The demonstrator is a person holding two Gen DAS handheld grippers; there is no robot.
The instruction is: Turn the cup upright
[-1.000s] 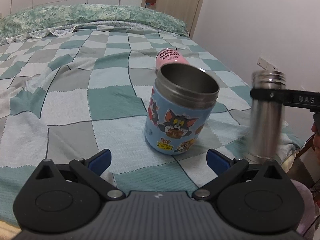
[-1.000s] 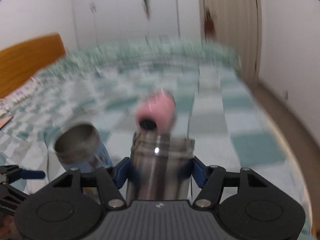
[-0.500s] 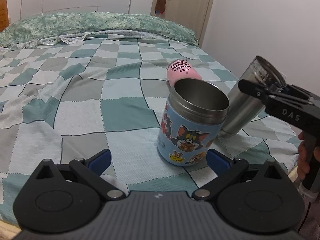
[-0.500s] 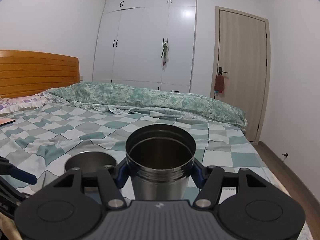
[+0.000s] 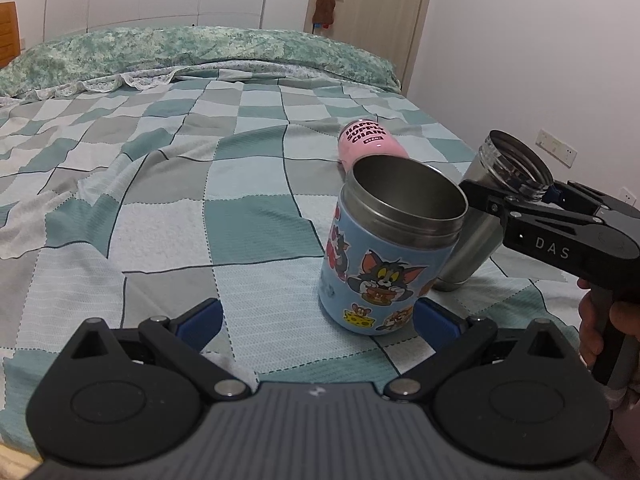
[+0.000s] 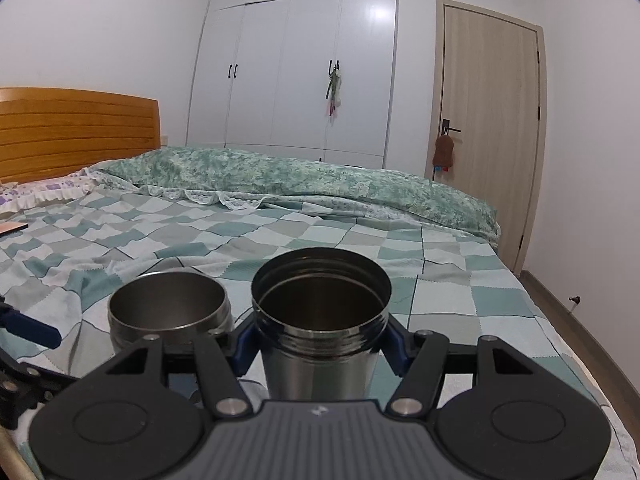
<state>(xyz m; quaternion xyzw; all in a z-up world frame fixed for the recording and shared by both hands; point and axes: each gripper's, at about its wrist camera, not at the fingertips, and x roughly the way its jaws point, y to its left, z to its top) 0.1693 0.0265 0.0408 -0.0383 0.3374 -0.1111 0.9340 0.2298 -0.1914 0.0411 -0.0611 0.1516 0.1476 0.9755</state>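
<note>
Bedspread (image 5: pixel 168 208) in a green, grey and white check fills both views, but only the right wrist view catches the wooden headboard (image 6: pixel 76 132) and the white wardrobe (image 6: pixel 304 60). Next down, the blue cartoon-sticker cup (image 5: pixel 390 256) stands mouth-up on the cover; the stickers show only from the left wrist camera, the other view gets just its steel rim. The steel cup (image 6: pixel 320 320) sits mouth-up beside it, base on the bedspread, leaning a bit in the left view, clamped near its rim by the right gripper (image 6: pixel 320 350). The pink can (image 5: pixel 370 146) lying behind shows only from the left. Left gripper (image 5: pixel 316 320) is spread wide, holding nothing.
</note>
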